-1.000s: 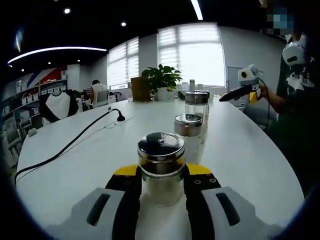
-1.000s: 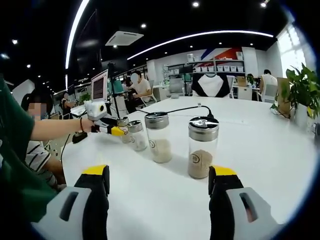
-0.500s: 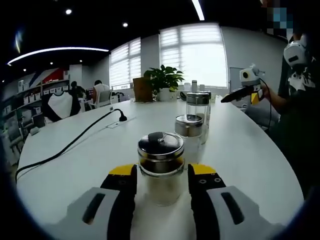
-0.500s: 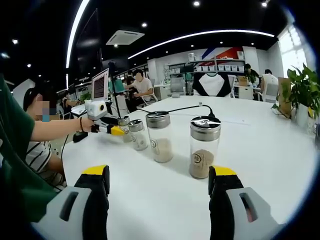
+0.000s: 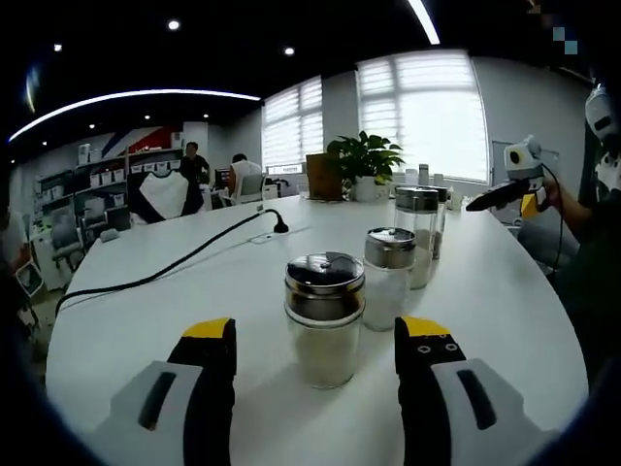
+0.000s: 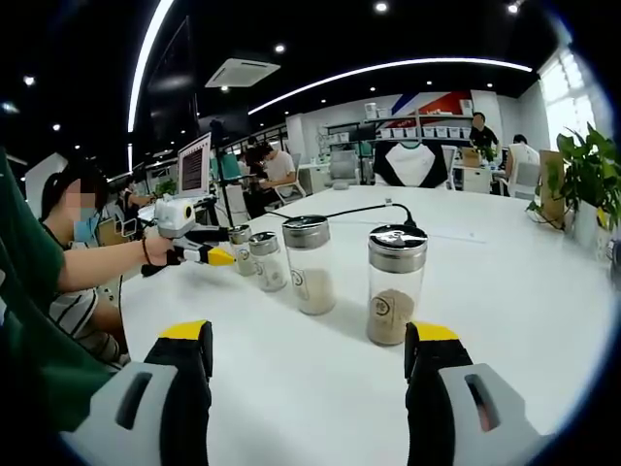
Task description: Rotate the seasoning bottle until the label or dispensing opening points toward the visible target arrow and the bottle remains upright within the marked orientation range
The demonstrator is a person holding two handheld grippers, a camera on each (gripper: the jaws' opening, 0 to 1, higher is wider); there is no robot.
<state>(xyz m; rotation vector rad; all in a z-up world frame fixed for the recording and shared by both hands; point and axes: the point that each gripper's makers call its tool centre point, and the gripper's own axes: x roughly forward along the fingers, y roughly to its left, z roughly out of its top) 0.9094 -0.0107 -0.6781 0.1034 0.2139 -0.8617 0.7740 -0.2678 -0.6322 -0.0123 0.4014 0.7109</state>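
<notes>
A short glass seasoning bottle point(image 5: 325, 320) with a steel lid stands upright on the white table point(image 5: 155, 320), just ahead of my left gripper point(image 5: 315, 340). The jaws are open on either side of it, apart from the glass. Behind it stand a second short bottle point(image 5: 388, 277) and a taller one point(image 5: 417, 238). My right gripper point(image 6: 308, 335) is open and holds nothing, and the tall bottle point(image 6: 396, 286) with brown powder stands just beyond its right jaw. The row runs on through another tall bottle point(image 6: 309, 264) and a short one point(image 6: 267, 262) to the end bottle point(image 6: 240, 250), beside the left gripper point(image 6: 209, 254) in a hand.
A black cable point(image 5: 165, 272) runs across the table's left part. A potted plant point(image 5: 367, 160) stands at the table's far end by the windows. The right gripper point(image 5: 505, 189) is held off the table's right edge. People sit at desks behind a laptop screen point(image 6: 192, 165).
My left gripper has let go of the short bottle: its jaws spread and drew back, and the bottle now stands free. The right gripper has stayed put.
</notes>
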